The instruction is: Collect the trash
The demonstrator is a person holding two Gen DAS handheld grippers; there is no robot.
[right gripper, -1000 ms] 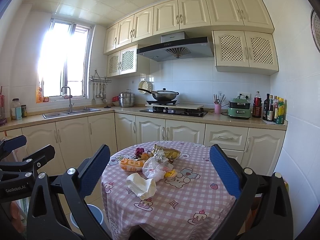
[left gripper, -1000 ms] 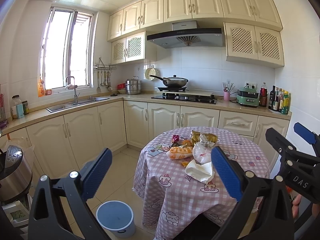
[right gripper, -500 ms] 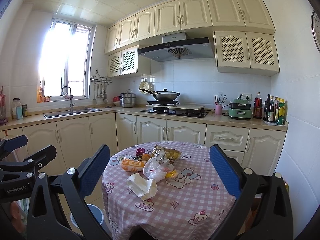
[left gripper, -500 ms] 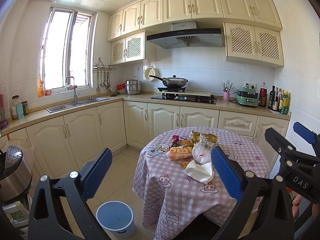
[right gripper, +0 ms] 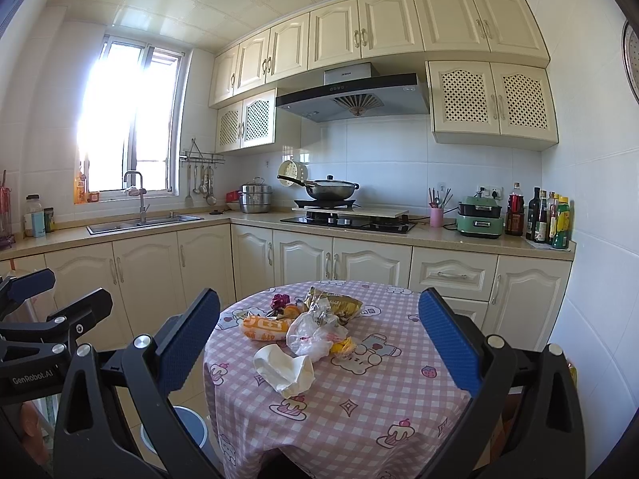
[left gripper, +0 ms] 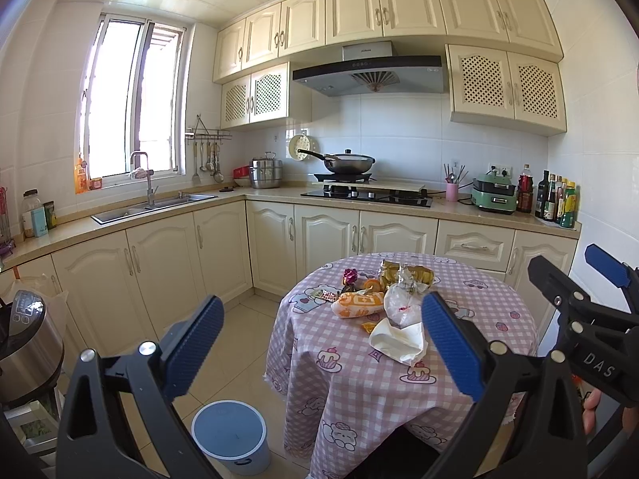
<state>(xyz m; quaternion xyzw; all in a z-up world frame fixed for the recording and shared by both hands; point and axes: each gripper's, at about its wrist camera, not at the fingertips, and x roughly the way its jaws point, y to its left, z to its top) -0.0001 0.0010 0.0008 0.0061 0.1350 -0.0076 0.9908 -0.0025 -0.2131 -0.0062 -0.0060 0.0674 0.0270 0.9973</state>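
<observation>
A pile of trash lies on a round table with a pink checked cloth (left gripper: 471, 363) (right gripper: 359, 407): a crumpled white paper (left gripper: 397, 339) (right gripper: 285, 367), a clear plastic bag (left gripper: 401, 305) (right gripper: 313, 333), an orange wrapper (left gripper: 357, 304) (right gripper: 263, 327), gold wrappers (left gripper: 403, 273) (right gripper: 339, 305) and a purple scrap (left gripper: 350, 275) (right gripper: 280, 301). A blue bin (left gripper: 229, 435) (right gripper: 191, 433) stands on the floor left of the table. My left gripper (left gripper: 319, 339) and right gripper (right gripper: 319, 343) are both open and empty, held back from the table.
Cream cabinets and a counter run along the back and left, with a sink (left gripper: 151, 203), stove and wok (left gripper: 347, 163), bottles (left gripper: 555, 203). A steel cooker (left gripper: 24, 343) stands at the far left. Tiled floor (left gripper: 235, 343) lies between table and cabinets.
</observation>
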